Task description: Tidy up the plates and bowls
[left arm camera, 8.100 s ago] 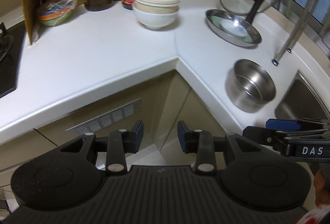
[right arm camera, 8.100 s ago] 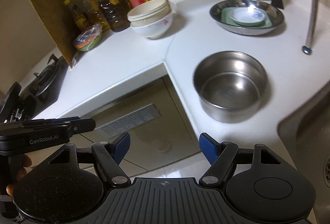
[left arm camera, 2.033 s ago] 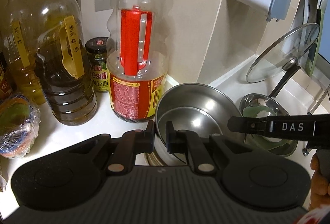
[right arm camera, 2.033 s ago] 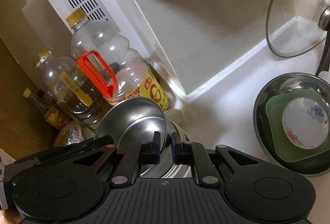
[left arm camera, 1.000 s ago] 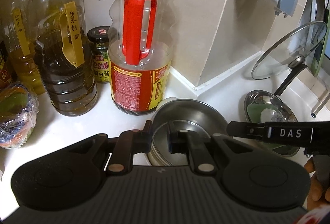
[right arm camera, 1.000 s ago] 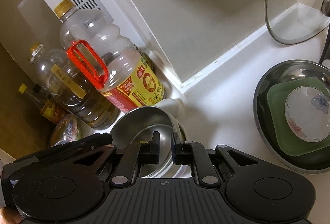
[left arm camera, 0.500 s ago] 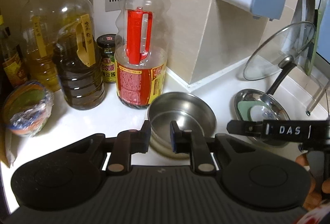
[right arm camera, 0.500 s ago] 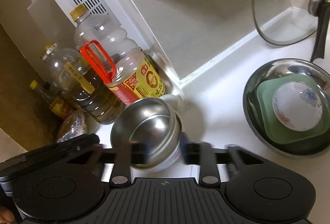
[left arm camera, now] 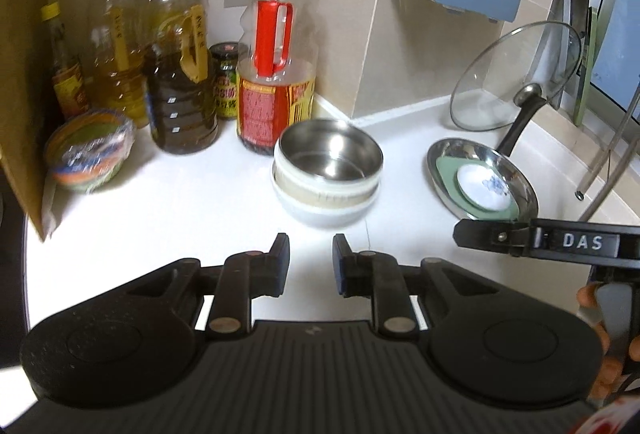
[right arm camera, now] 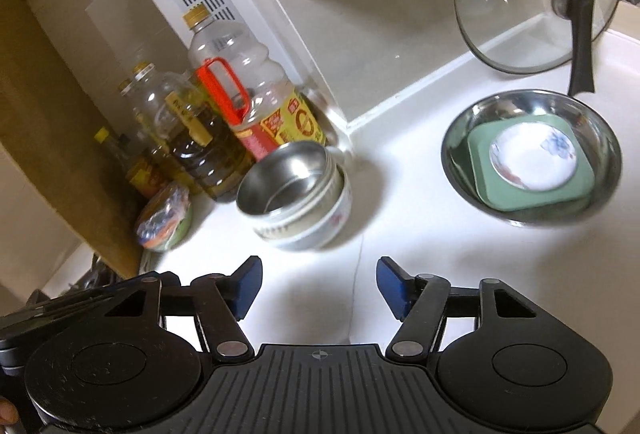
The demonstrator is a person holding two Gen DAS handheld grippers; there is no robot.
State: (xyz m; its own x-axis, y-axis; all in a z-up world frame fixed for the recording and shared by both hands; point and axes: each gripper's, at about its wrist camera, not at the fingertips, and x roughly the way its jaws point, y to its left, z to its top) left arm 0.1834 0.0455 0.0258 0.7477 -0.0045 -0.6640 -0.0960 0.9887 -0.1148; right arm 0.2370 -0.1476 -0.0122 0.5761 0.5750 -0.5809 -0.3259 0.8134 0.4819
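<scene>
Left wrist view: my left gripper (left arm camera: 311,264) and right gripper (right arm camera: 319,288) are both opening, empty. The steel bowl (left arm camera: 330,156) sits nested in the white bowls (left arm camera: 325,200); slick, light, so I'd pinch its rim.

You have a polished steel bowl (left arm camera: 330,154) nested in glazed ceramic bowls (left arm camera: 324,202) on a smooth glossy white worktop (left arm camera: 160,210), beside clear plastic oil bottles (left arm camera: 276,74).
</scene>
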